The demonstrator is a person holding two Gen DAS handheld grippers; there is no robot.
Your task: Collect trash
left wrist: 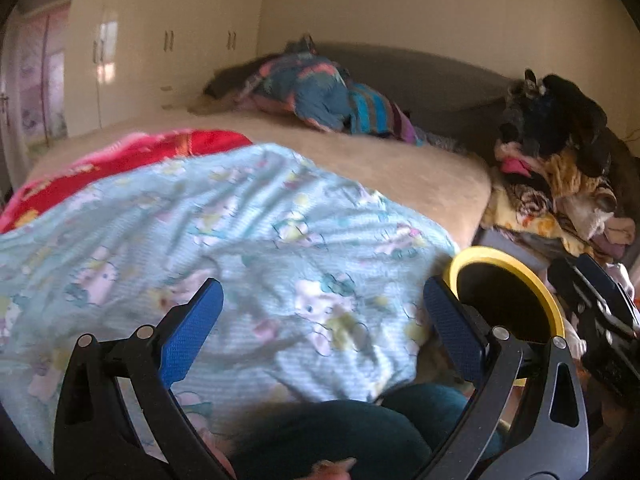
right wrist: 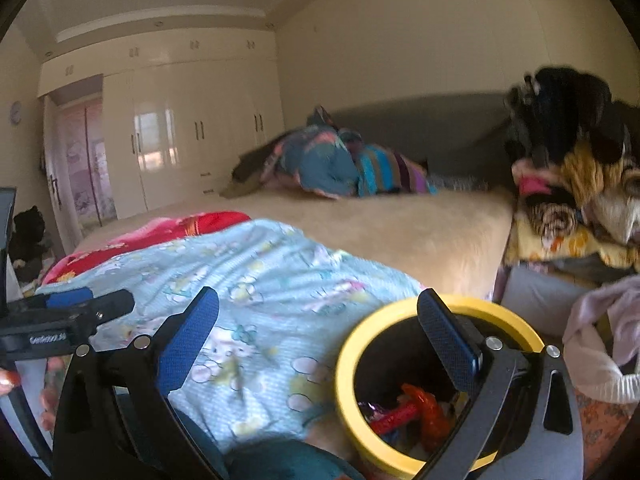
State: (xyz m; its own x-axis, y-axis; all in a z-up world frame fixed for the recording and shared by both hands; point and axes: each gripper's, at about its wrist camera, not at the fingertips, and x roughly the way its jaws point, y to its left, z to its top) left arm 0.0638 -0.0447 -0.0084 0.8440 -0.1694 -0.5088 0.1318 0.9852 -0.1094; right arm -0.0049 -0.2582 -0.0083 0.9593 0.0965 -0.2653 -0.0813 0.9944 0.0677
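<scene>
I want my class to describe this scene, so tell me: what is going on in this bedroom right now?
A person holds a gripper in each hand beside a bed covered by a light blue cartoon blanket. The left gripper and the right gripper are both open and hold nothing. A yellow-rimmed bin stands by the bed corner, with red and other wrappers already inside. A heap of clothes is piled to the right.

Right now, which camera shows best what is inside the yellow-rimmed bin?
The right wrist view: it looks down into the yellow-rimmed bin, where red wrappers lie at the bottom. The left wrist view shows only its rim and a dark interior, partly behind a finger.
</scene>
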